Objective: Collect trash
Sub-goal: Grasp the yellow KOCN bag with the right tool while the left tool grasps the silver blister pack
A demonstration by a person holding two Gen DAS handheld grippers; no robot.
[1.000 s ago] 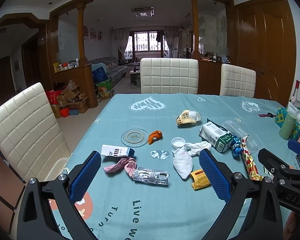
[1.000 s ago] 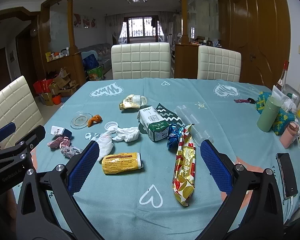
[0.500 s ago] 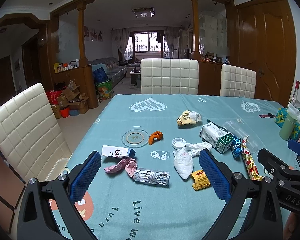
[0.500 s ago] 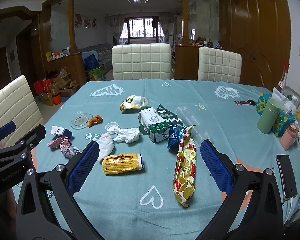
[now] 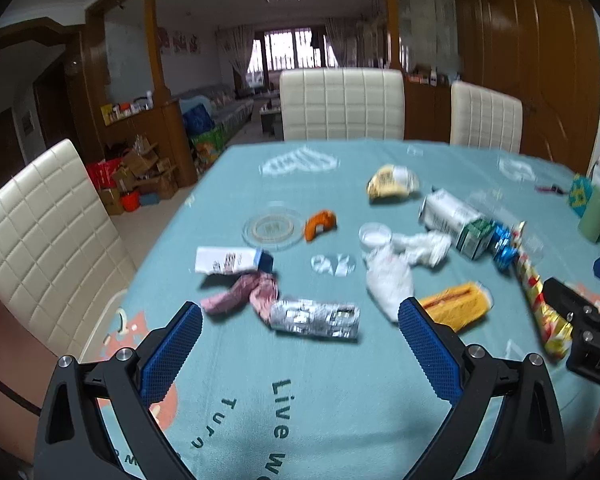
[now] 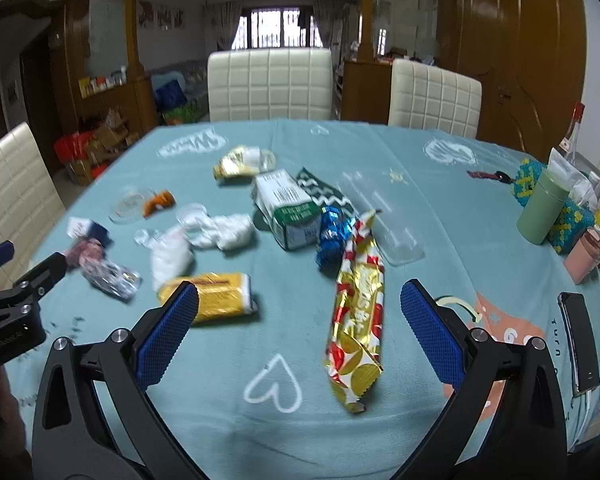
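Trash is scattered over a teal tablecloth (image 5: 324,380). In the left wrist view a silver foil wrapper (image 5: 315,319) and a pink wrapper (image 5: 244,294) lie just ahead of my open, empty left gripper (image 5: 300,320). A yellow packet (image 5: 456,306), white plastic bag (image 5: 388,280) and milk carton (image 5: 456,222) lie to the right. In the right wrist view a long gold-and-red wrapper (image 6: 358,304) lies between the fingers of my open, empty right gripper (image 6: 300,304). The yellow packet (image 6: 214,298) lies by its left finger.
A glass dish (image 5: 273,227), orange piece (image 5: 319,224), white lid (image 5: 375,234) and white-blue box (image 5: 232,260) sit mid-table. A green cup (image 6: 542,212), pink cup (image 6: 584,258) and phone (image 6: 578,340) are at the right. White chairs (image 5: 342,104) surround the table.
Both grippers have moved forward and lower toward the trash. The items look larger and closer, with motion blur. Both stay open.
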